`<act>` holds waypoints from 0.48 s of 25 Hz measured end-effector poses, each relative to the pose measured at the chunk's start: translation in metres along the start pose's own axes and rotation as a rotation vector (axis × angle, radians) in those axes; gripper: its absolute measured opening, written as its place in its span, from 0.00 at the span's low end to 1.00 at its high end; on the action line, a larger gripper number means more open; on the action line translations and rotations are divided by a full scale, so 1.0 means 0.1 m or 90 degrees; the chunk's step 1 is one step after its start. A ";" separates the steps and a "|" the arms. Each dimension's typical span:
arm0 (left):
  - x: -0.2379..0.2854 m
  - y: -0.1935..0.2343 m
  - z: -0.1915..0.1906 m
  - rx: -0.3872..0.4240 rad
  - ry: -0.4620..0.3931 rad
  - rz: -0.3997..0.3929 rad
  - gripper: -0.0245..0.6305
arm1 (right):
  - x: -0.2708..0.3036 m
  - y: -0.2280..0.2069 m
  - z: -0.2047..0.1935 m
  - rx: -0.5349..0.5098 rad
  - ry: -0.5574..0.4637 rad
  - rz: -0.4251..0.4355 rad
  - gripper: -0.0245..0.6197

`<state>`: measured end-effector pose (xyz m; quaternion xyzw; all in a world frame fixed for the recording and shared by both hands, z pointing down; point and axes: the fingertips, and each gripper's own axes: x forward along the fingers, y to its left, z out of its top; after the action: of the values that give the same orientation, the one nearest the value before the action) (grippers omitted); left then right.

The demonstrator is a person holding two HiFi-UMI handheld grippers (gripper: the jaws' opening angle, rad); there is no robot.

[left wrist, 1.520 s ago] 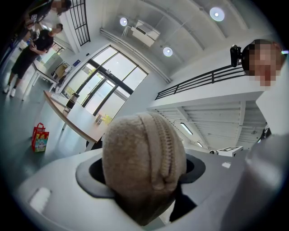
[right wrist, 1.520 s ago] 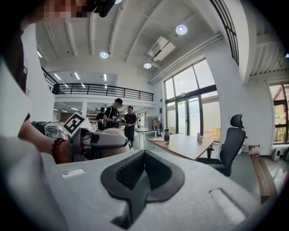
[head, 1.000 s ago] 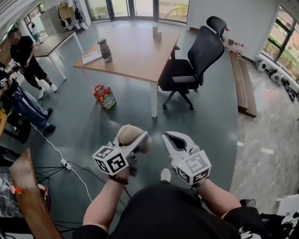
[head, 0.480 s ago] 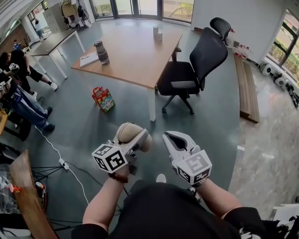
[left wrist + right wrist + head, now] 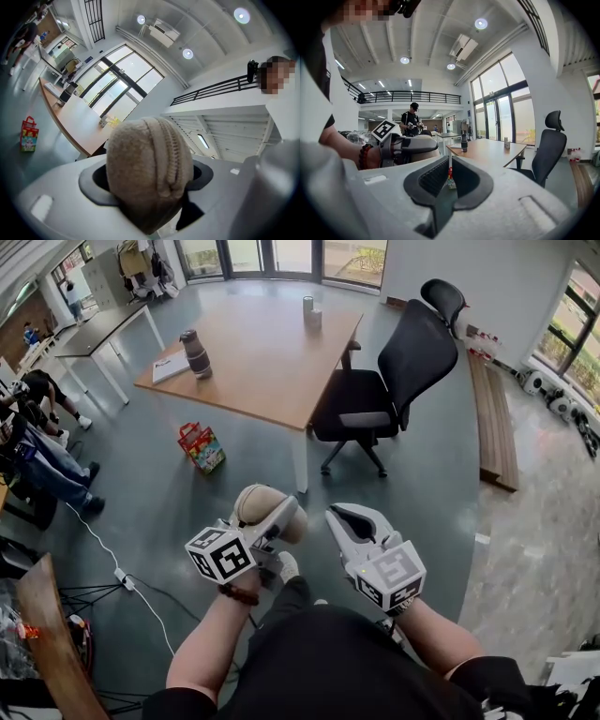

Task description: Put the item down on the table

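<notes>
Left tool (image 5: 274, 521) clamps a beige fabric ball (image 5: 255, 504); right tool (image 5: 343, 516) is empty, jaws practically together

Head view looks steeply down, well back from the wooden surface (image 5: 253, 362); each gripper view, close behind its jaws, faces that surface — shared by all.

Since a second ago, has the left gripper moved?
Yes. The left gripper, holding the ball, has come nearer the table: its leg now sits closer to it.
</notes>
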<state>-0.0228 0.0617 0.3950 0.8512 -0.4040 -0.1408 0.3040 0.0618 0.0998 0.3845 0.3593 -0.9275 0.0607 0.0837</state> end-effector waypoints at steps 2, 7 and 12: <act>0.09 0.09 0.05 -0.008 -0.002 -0.003 0.60 | 0.10 -0.06 0.02 -0.002 0.001 0.000 0.05; 0.32 0.33 0.23 -0.032 -0.007 -0.012 0.60 | 0.41 -0.24 0.08 -0.006 0.008 0.002 0.07; 0.52 0.69 0.42 -0.061 -0.006 -0.014 0.60 | 0.83 -0.37 0.11 -0.005 0.020 0.009 0.08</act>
<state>-0.0520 -0.0289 0.4061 0.8396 -0.3886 -0.1672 0.3406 0.0248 0.0160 0.3926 0.3516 -0.9287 0.0633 0.0992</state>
